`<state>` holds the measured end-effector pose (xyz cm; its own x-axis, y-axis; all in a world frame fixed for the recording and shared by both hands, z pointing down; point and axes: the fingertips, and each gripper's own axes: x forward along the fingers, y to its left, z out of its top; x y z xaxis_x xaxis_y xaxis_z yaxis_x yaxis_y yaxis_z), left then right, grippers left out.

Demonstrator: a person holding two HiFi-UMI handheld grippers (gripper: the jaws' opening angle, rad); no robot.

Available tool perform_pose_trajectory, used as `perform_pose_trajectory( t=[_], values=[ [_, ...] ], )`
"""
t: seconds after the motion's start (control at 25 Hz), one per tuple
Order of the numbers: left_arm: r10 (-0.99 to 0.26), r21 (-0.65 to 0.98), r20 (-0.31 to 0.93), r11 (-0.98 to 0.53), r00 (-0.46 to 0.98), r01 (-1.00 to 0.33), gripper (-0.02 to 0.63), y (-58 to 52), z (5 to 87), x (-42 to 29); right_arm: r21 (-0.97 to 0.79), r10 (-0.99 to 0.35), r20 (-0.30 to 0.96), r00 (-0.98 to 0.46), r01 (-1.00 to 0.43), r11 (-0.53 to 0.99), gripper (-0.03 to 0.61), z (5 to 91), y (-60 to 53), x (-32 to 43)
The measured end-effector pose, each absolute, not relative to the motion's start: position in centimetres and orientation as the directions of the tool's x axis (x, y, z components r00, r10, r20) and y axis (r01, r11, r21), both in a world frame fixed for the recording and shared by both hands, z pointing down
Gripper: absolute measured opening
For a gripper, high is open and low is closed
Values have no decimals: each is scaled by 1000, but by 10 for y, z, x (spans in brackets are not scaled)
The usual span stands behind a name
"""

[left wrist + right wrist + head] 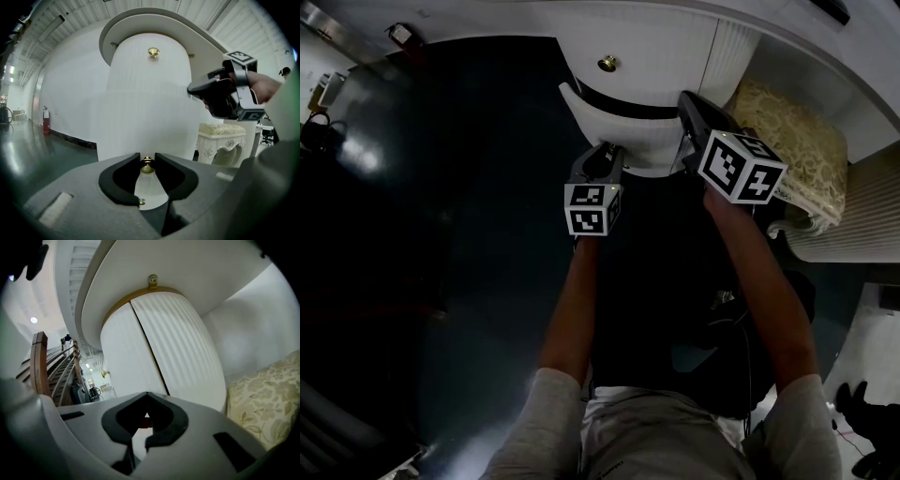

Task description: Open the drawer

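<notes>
Floor: dark glossy floor [412, 234], wide and open to the left of the left gripper [606, 155] and behind both grippers.
Cabinet: white ribbed cabinet [666, 42] with a rounded front, straight ahead of both grippers; its overhanging top edge curves above them.
Stool: cream cushioned stool [802, 150] near the right gripper [686, 101], on its right, closing that side.
Drawer: drawer [628, 139] straight ahead of the left gripper, pulled a little out of the cabinet, with a dark gap behind its front. The curved front faces the person. Its long axis runs crosswise, left to right.
Right gripper: held beside the drawer's right end, close to the ribbed cabinet face, with its jaw tips together and nothing between them.
Left gripper: level with the drawer front, clamped on the drawer knob [147, 165].
Drawer knob: small and brass, pinched between the left jaw tips.
Upper knob: second brass knob [607, 64] above and beyond the left gripper, untouched.
</notes>
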<state>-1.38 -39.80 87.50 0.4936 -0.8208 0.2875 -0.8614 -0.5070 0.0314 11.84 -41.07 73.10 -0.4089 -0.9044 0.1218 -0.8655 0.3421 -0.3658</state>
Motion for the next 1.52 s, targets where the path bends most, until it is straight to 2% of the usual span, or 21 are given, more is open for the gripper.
perform_pose_trajectory(
  t=[0.48, 0.6, 0.72, 0.96, 1.16, 1.4, 1.52],
  values=[
    [-820, 33, 297, -502, 489, -864, 106, -372, 877, -26, -264, -897, 130, -423, -887, 380, 15, 736, -409, 119],
    [-808, 26, 317, -516, 496, -856, 106, -365, 878, -29, -234, -846, 161, -509, -852, 468, 15, 743, -398, 96],
    [-804, 14, 321, -525, 501, -851, 106, -361, 877, -32, -130, -783, 198, -589, -808, 575, 15, 744, -385, 69],
    [-808, 15, 330, -512, 488, -859, 106, -350, 879, -37, 25, -731, 228, -644, -746, 665, 15, 742, -364, 44],
    [-816, 7, 351, -488, 459, -873, 106, -343, 878, -41, -5, -730, 195, -655, -745, 667, 15, 739, -361, 41],
    [-831, 7, 370, -444, 415, -896, 106, -342, 879, -50, -125, -748, 229, -623, -781, 612, 15, 741, -369, 40],
    [-852, -4, 356, -412, 384, -911, 106, -344, 878, -45, 3, -752, 163, -639, -761, 648, 15, 735, -364, 40]
  ],
)
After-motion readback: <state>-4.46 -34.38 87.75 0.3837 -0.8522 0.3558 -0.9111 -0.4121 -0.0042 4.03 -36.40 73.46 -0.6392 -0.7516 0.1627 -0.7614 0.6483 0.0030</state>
